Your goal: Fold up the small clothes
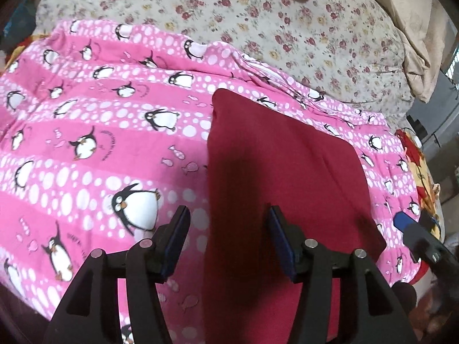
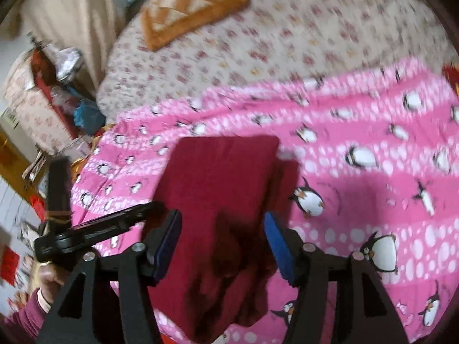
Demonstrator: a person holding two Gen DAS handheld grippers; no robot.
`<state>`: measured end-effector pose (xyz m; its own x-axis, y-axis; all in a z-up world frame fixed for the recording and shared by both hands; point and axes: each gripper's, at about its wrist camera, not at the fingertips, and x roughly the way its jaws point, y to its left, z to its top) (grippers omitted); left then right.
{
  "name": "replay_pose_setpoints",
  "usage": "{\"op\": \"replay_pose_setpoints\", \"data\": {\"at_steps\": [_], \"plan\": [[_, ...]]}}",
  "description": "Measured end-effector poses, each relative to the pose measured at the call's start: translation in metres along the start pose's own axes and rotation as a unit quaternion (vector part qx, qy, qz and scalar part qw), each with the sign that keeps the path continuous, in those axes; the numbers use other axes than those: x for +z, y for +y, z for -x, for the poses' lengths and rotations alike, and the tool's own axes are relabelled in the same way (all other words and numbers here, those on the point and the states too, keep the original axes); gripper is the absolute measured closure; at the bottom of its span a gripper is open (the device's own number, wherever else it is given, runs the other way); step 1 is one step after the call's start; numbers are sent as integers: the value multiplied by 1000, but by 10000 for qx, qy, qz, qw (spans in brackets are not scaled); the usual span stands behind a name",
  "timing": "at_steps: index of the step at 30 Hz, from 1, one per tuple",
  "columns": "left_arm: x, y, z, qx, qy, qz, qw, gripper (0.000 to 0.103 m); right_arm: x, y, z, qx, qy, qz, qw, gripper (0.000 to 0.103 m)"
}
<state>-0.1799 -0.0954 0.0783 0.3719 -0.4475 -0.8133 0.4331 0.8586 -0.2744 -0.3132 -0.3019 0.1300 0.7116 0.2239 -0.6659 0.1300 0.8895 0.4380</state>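
Left wrist view: left gripper (image 1: 228, 236) hangs with its blue pads spread wide, nothing between them; the left pad sits over the blanket, the right pad over the garment.
Right wrist view: right gripper (image 2: 222, 243) is likewise spread and holds nothing, poised above the garment's near, rumpled end.
Why both are spread: judged from their poses, neither has a hold on cloth at this moment; both look set either to take an edge or to leave one alone.
Garment: dark red garment (image 1: 281, 166) lies on the pink penguin blanket (image 1: 86, 132), roughly rectangular. Its far end is flat with neat corners, as though already folded; the near end (image 2: 229, 281) bunches and sags toward the bed's edge.
Step in hand: probably another fold, bringing the loose near end onto the tidy far part.
Risk: the soft blanket beneath could be pinched together with the garment.
Surroundings: blanket is spread over a floral bedsheet (image 1: 315, 28), giving a broad soft work surface; an orange cushion (image 2: 195, 5) lies well apart at the far side.
Blur: right view is smeared, so fine creases there cannot be read.
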Motion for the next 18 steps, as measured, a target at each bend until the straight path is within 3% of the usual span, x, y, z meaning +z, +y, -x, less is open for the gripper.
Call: {"op": "replay_pose_setpoints", "data": {"at_steps": [3,9,11,18], "plan": [[-7,-2,6,103,-76,-43,9999,67,-8,23,-2,197,130,388,9990,42],[-20,-7,17,313,-171,-140,9993,67,-30,20,-34,-232,635,575,9961,61],[-24,-9,23,353,-241,-187,9989,67,-38,9,-41,-414,766,497,9950,72],[-33,-23,43,456,-631,-358,9963,67,-43,7,-29,-388,674,334,9964,75]]}}
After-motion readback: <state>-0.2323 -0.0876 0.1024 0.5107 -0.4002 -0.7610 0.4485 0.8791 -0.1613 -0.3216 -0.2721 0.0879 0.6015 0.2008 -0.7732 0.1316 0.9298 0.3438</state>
